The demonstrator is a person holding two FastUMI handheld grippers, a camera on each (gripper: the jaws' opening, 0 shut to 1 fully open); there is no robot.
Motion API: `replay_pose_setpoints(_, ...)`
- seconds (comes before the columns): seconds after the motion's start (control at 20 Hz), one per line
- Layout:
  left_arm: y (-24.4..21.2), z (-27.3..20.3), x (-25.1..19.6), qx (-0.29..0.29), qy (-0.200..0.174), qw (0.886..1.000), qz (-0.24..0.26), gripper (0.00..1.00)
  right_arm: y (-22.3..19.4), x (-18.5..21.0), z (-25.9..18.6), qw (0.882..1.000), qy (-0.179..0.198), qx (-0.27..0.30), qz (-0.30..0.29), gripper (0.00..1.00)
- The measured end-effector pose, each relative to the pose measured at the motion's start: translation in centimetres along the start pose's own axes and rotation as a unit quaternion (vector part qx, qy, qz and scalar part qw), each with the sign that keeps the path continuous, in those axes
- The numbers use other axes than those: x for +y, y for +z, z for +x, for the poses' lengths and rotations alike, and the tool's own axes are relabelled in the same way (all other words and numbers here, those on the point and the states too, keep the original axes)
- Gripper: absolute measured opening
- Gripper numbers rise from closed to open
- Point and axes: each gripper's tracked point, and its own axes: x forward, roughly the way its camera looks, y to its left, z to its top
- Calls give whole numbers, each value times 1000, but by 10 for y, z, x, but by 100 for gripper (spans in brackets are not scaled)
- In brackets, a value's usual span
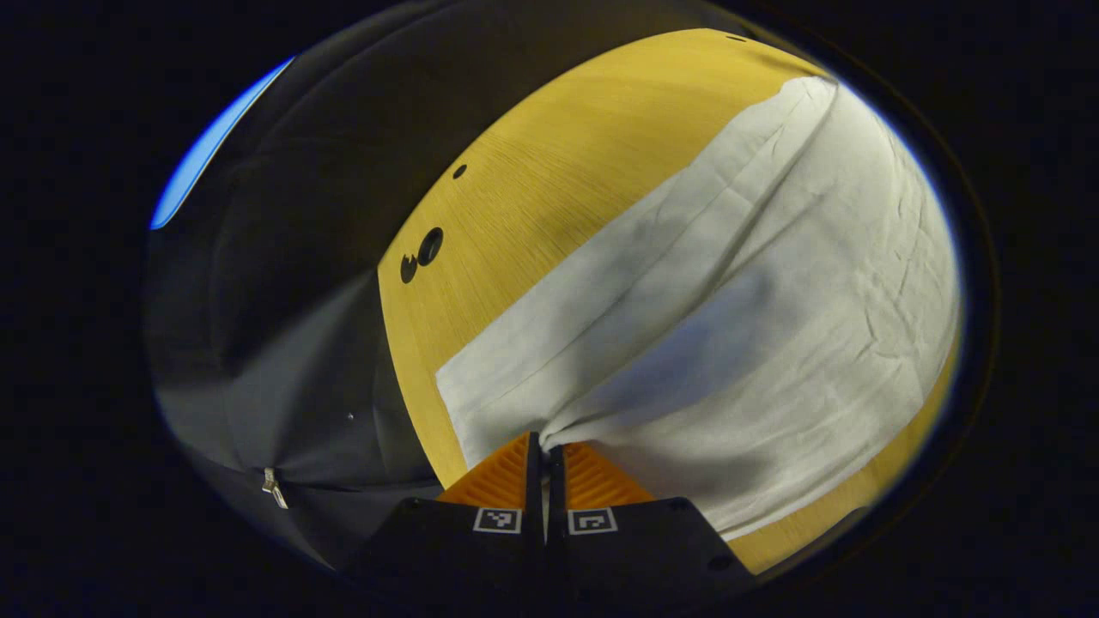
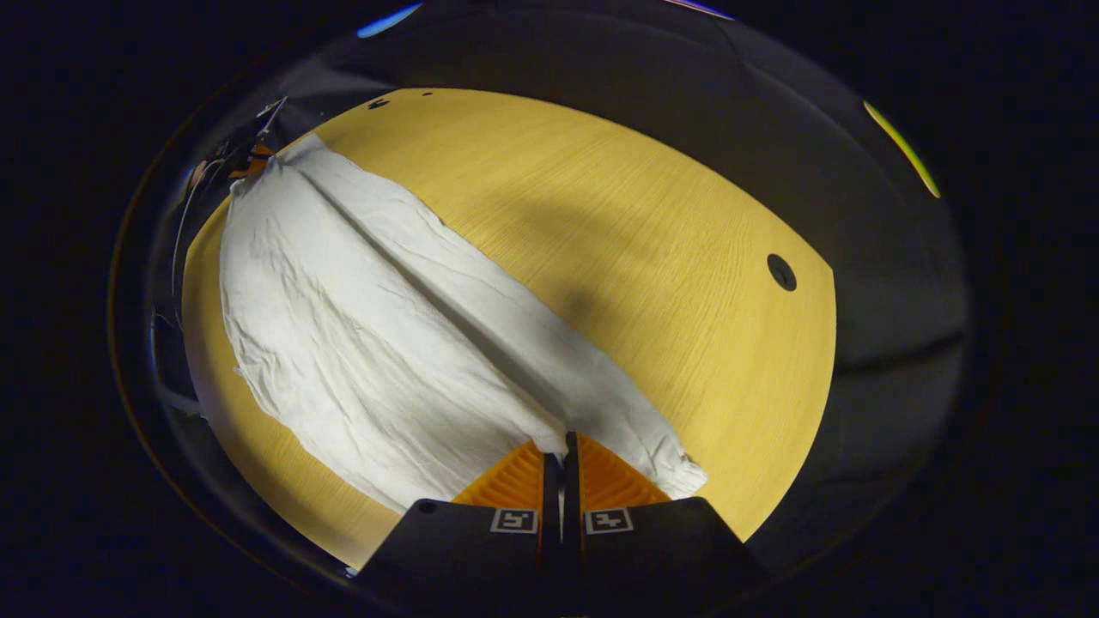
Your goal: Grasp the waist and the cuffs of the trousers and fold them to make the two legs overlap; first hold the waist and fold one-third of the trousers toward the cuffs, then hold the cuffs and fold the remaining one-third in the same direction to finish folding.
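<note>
Each claw, left claw (image 1: 543, 446) and right claw (image 2: 562, 446), is clamped on an end edge of the white trousers (image 2: 361, 343), which lie lengthwise on the desk (image 2: 652, 257). Lift both ends level, keeping the fabric taut, so the legs overlap squarely.

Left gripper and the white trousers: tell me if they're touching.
Touching. In the left gripper view, the left gripper has its fingers closed together with a puckered edge of the white trousers pinched between them.
</note>
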Motion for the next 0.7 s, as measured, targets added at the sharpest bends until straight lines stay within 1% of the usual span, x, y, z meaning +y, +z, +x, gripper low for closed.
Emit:
replay_pose_setpoints(0.1,-3,9,-5,20,-12,1000,10,5,-8,2,7,1000,10,23,17,6)
replay_pose_setpoints(0.2,0,12,-3,24,-4,999,22,6,-6,2,6,999,11,20,31,8)
replay_pose_setpoints(0.25,-1,8,0,26,3,999,26,6,-5,4,4,999,18,22,42,9)
replay_pose_setpoints(0.3,1,5,2,25,11,999,30,9,-4,4,5,998,17,22,52,17)
replay_pose_setpoints(0.35,0,2,6,24,18,999,32,13,-2,-1,5,998,8,15,60,23)
replay_pose_setpoints(0.4,0,1,7,23,22,999,32,29,2,-5,4,997,-4,1,71,24)
replay_pose_setpoints(0.45,-2,3,11,20,26,999,31,32,5,-8,2,996,-13,-12,87,28)
replay_pose_setpoints(0.5,-4,3,15,21,34,999,30,44,6,-9,0,994,-16,-24,107,34)
replay_pose_setpoints(0.55,-5,3,19,21,38,999,27,47,8,-10,-6,990,-15,-39,132,40)
replay_pose_setpoints(0.6,-8,4,21,23,39,999,24,60,8,-10,-9,986,-12,-51,161,48)
replay_pose_setpoints(0.65,-11,2,20,22,38,999,20,65,8,-11,-14,978,-8,-66,197,59)
replay_pose_setpoints(0.7,-12,0,21,19,35,999,14,77,12,-13,-21,968,-4,-88,234,61)
